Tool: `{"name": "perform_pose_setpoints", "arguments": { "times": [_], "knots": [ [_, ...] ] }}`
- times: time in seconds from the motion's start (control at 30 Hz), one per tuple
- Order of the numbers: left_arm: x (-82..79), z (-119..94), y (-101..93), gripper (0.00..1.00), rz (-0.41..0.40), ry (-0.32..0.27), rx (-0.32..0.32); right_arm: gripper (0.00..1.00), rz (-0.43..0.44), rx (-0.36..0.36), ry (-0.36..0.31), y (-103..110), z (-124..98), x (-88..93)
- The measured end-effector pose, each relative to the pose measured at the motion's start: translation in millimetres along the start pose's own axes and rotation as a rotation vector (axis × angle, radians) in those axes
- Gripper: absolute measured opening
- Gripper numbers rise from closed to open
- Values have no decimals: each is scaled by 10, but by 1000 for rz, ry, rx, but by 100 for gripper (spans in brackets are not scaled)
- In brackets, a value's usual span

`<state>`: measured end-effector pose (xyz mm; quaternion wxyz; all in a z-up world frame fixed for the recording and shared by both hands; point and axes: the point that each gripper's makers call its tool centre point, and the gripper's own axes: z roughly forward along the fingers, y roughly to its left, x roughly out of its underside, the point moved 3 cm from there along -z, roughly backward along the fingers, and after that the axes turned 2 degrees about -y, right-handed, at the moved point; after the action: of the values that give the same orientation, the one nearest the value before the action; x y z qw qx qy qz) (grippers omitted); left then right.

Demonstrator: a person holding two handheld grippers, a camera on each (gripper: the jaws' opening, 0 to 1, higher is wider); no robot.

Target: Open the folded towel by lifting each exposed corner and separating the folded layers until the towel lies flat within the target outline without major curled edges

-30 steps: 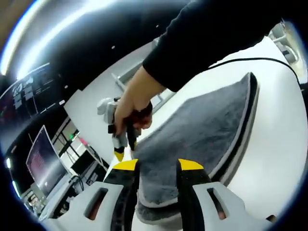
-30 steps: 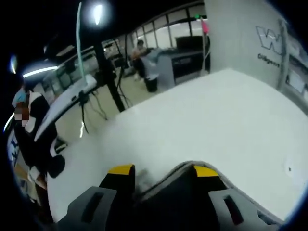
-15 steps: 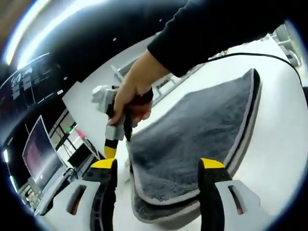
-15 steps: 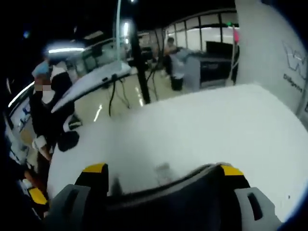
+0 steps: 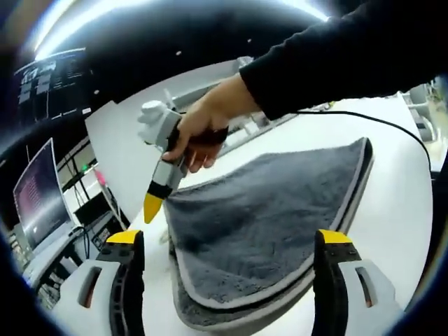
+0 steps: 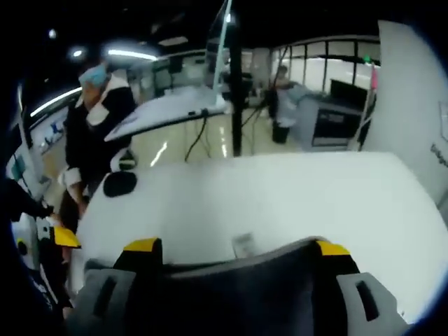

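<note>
The grey towel [image 5: 273,210] lies folded on the white table [image 5: 402,210] between the wide-open, empty left tongs [image 5: 227,241]; the right tongs [image 6: 238,248], also open, should pinch only its top layer.

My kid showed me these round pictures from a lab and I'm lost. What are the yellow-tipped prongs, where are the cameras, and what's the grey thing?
There is no robot here: a person holds a hand-held gripper in each hand, and a fisheye camera rides on each one, looking out along its two yellow-tipped jaws. In the left gripper view, the left hand-held gripper has its jaws spread wide on either side of a grey towel, still folded in layers on a white table. The person's hand holds the right hand-held gripper at the towel's far corner. The right gripper view looks across the same table from that other tool, also open, with the towel's edge between its jaws. Neither tool grips the towel. People stand in the background.
</note>
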<state>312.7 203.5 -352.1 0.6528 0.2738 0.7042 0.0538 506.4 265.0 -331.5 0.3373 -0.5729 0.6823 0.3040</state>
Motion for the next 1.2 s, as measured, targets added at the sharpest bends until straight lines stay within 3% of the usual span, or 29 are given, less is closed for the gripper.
{"name": "perform_pose_setpoints", "arguments": {
  "times": [0.07, 0.2, 0.37, 0.57, 0.8, 1.03, 1.2],
  "knots": [
    [2, -3, 10, 98, 0, 0, -3, 95, 19, -1, 9, 6, -9, 14],
    [-32, -16, 33, 97, -12, -12, -4, 96, 28, 29, 17, -38, -47, 8],
    [-53, -21, 62, 97, -23, -16, -7, 92, 23, 45, 8, -69, -133, -37],
    [-107, -53, 35, 98, -110, -39, 17, 91, -11, 79, 10, -103, -319, -102],
    [-148, -85, 13, 97, -159, -57, 41, 91, -91, 99, 32, -70, -636, -194],
    [-299, -96, -21, 97, -161, -83, 58, 90, -125, 140, 31, -131, -1027, -298],
    [-384, -113, -34, 96, -159, -63, 91, 89, -160, 171, 59, -129, -1352, -303]
  ]
}}
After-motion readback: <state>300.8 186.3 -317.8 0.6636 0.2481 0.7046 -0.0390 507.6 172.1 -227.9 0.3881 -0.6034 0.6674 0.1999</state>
